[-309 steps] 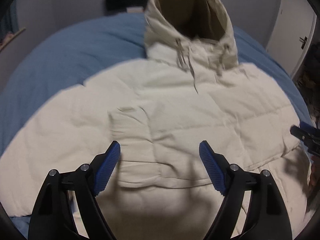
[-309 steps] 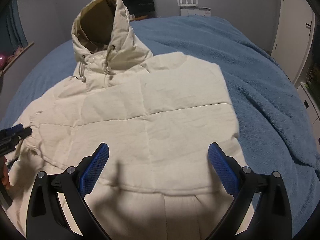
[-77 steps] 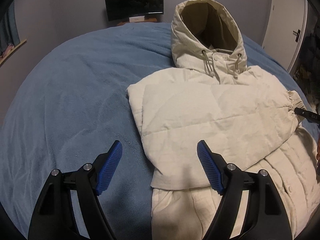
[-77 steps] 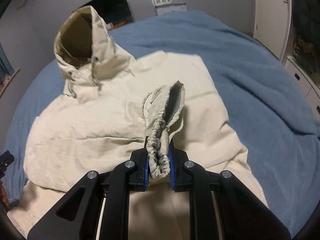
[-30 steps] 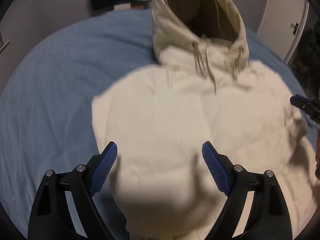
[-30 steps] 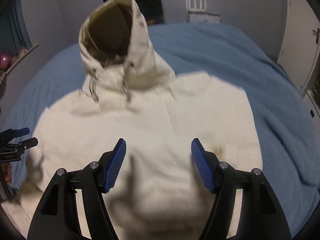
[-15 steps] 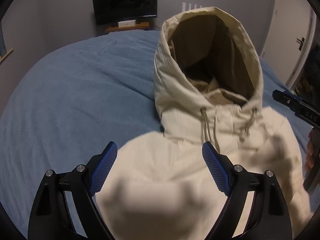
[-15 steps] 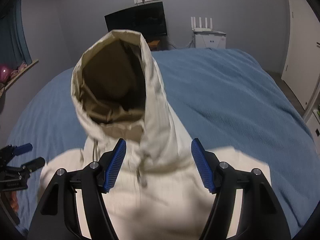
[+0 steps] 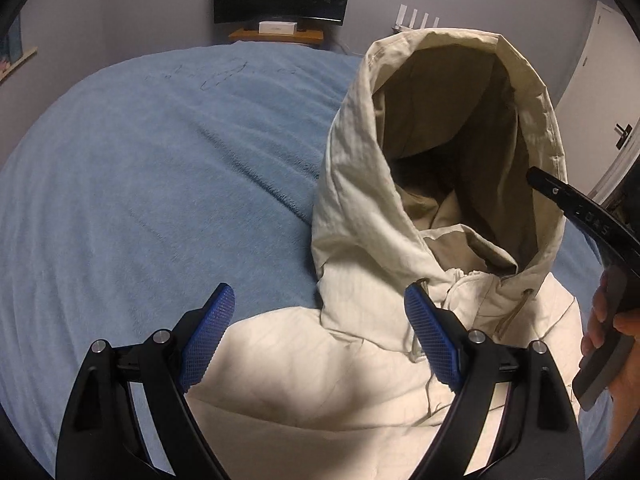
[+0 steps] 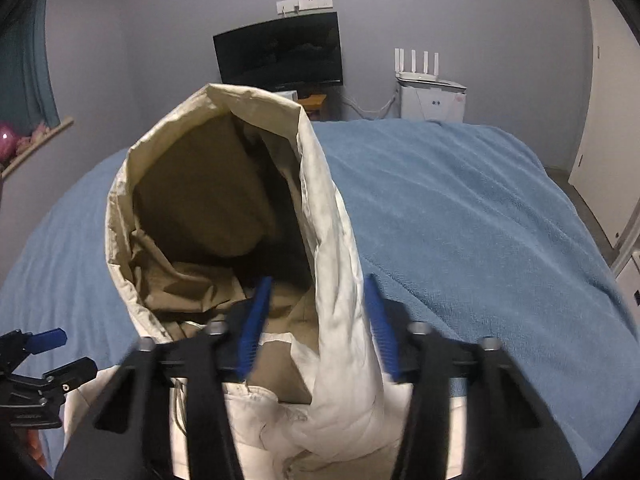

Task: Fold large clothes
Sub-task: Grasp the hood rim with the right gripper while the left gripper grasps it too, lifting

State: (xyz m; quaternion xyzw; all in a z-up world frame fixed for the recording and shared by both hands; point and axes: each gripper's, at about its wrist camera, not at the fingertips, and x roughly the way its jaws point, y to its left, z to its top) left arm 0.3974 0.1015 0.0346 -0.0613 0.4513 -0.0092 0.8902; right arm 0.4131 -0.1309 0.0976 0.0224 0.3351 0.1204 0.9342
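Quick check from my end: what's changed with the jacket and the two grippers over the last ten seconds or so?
The jacket lay spread flat; both sleeves are now folded across its front. The right gripper carried one cuff over, let go, and moved up to the hood; its jaws have just been closing around the hood's right edge. The left gripper moved up below the hood, open and empty. The hood is still upright on the blue bed.

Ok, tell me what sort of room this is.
Most likely a bedroom: a wide bed under a fluffy blue blanket, a dark flat screen against the grey wall, and a white router with four antennas.
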